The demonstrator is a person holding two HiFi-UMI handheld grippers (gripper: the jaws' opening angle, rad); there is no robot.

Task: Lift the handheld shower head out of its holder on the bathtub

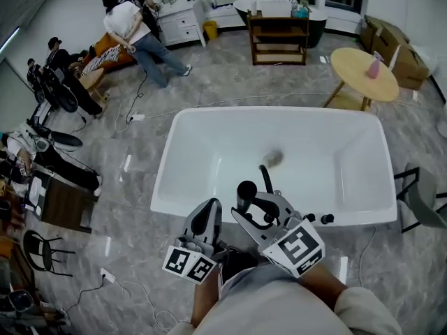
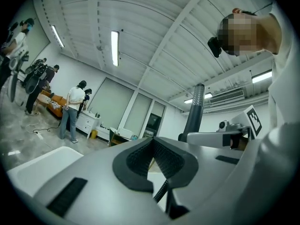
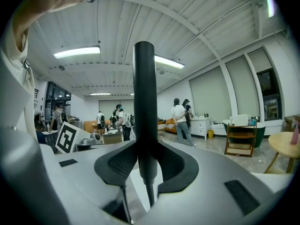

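The shower head (image 3: 144, 102) is clamped upright in the right gripper (image 3: 145, 168), over the bathtub's (image 1: 183, 166) near rim; it is judged already lifted free; the left gripper (image 2: 153, 153) is seen closed on nothing at that rim.

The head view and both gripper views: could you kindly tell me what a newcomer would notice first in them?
The big white bathtub fills the middle of the head view. At its near rim, the right gripper is shut on the black shower head, whose handle stands upright between its jaws; the left gripper beside it is shut and empty. People stand at the far left of the room.
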